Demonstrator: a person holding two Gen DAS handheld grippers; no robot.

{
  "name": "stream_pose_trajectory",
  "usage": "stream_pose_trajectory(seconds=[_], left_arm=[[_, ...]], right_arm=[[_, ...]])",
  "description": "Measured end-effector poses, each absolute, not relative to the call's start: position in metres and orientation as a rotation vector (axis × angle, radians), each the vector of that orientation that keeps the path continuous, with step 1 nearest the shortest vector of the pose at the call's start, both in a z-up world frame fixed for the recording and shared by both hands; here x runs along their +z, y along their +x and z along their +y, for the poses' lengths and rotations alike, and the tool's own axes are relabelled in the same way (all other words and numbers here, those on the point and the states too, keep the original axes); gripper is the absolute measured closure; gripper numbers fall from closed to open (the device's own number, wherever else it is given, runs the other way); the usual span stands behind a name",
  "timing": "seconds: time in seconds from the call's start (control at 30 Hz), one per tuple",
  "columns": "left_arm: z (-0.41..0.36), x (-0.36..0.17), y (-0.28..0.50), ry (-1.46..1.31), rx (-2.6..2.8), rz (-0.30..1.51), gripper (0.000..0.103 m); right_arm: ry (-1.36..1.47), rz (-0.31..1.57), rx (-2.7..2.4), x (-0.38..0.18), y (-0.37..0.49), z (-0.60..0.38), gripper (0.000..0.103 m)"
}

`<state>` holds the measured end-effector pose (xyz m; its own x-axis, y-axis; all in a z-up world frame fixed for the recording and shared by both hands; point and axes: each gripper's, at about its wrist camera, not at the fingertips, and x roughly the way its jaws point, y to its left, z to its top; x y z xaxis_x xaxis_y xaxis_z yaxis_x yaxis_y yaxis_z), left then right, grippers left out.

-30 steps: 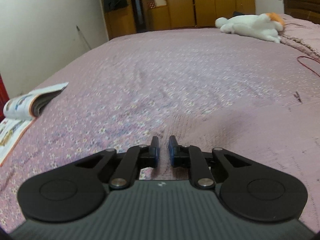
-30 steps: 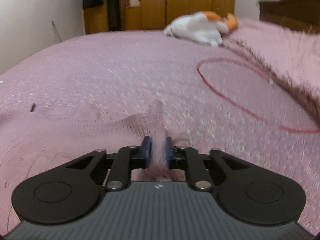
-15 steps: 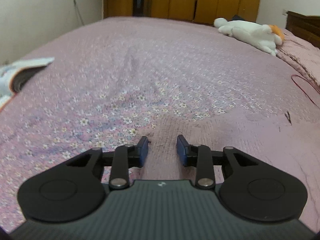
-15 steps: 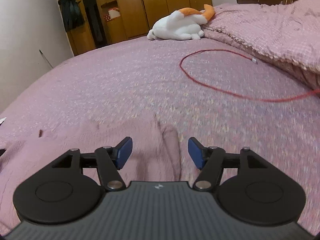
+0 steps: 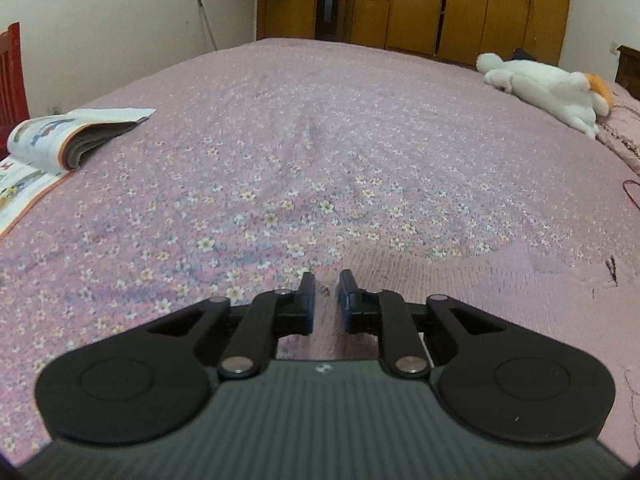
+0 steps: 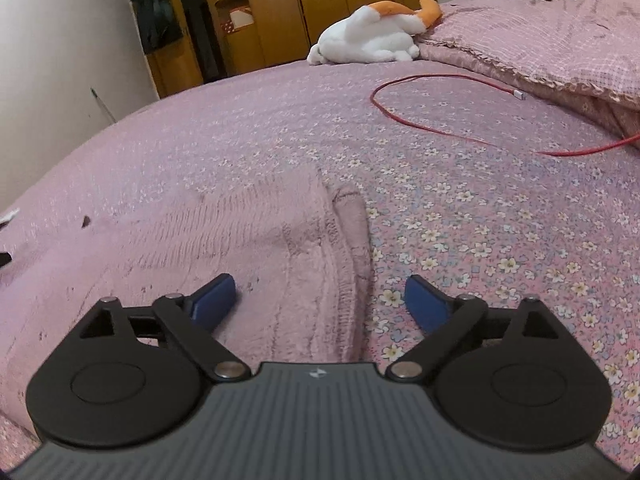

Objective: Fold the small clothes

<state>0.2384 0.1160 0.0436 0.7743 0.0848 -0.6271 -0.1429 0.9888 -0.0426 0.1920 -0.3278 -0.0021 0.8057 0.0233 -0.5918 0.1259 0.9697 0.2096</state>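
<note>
Soft, limp knit garment (image 6: 248, 232) on the bed (image 6: 460, 184); pinch its right edge. Right hand-held gripper (image 6: 320, 294) wide, left hand-held gripper (image 5: 324, 298) narrow, holding nothing.

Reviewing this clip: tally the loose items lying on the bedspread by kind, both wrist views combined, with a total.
Pink knitted garment: 1
White and orange plush toy: 1
Red cable: 1
Open magazine: 1
Rumpled pink blanket: 1
Total: 5
</note>
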Motion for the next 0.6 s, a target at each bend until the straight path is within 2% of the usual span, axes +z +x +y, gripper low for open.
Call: stream_pose_trajectory(seconds=[0.1, 0.2, 0.3, 0.6], left_arm=[[0.116, 0.050, 0.226, -0.077, 0.121, 0.689, 0.071], [0.117, 0.057, 0.206, -0.073, 0.097, 0.708, 0.067], [0.115, 0.063, 0.183, -0.062, 0.095, 0.723, 0.051], [0.110, 0.078, 0.123, -0.046, 0.078, 0.794, 0.049]], right_arm=[[0.257, 0.634, -0.047, -0.002, 0.193, -0.329, 0.004], [0.261, 0.634, -0.043, -0.002, 0.192, -0.329, 0.003], [0.268, 0.634, -0.038, -0.002, 0.193, -0.331, 0.002], [0.265, 0.661, -0.041, 0.003, 0.191, -0.332, 0.002]])
